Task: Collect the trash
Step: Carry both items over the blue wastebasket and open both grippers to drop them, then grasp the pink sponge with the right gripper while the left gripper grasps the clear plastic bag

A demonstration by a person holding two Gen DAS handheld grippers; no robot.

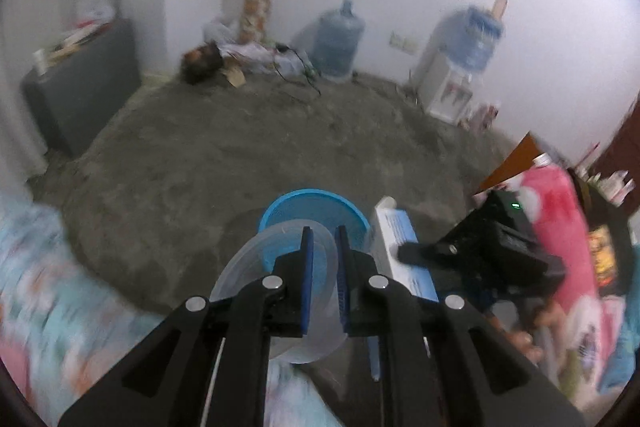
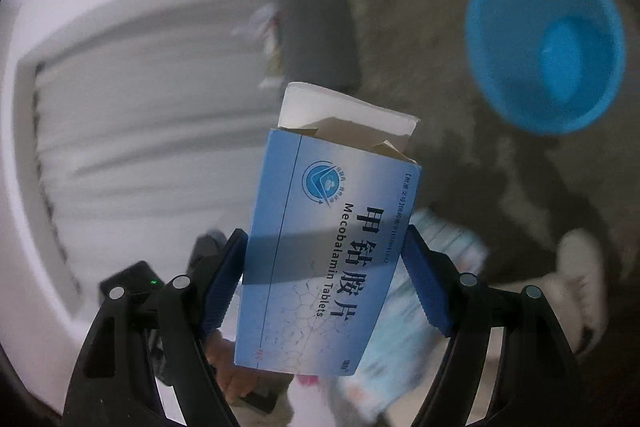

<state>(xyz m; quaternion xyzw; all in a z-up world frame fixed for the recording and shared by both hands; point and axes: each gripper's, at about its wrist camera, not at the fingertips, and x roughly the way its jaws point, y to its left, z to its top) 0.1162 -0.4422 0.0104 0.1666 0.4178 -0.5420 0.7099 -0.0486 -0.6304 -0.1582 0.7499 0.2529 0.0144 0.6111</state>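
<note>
Two grippers each carry a piece of trash. Seen from the left wrist, the left gripper (image 1: pixel 323 239) has its jaws drawn nearly together on the thin wall of a clear plastic cup (image 1: pixel 256 267), which lies tilted across the fingers with its mouth to the gripper's left. Just beyond the fingertips, down on the grey floor (image 1: pixel 240 147), stands a blue bin (image 1: pixel 316 207), mouth up. To the gripper's right the right gripper (image 1: pixel 412 251) comes in from the side with the blue and white medicine box (image 1: pixel 400 239) beside the bin's rim. Far ahead by the wall are a water bottle (image 1: pixel 338 39) and a water dispenser (image 1: pixel 452 83); a patterned bed cover (image 1: pixel 36 267) lies at the gripper's near left. From the right wrist, the right gripper (image 2: pixel 324 267) stands wide, its blue pads (image 2: pixel 224 283) pressed on the two long sides of the medicine box (image 2: pixel 320 259), which sticks forward past the fingertips with its torn flap open at the far end. The blue bin (image 2: pixel 500 27) sits ahead and to the gripper's right, apart from the box, and a white shoe (image 2: pixel 580 279) rests on the floor at its near right.
</note>
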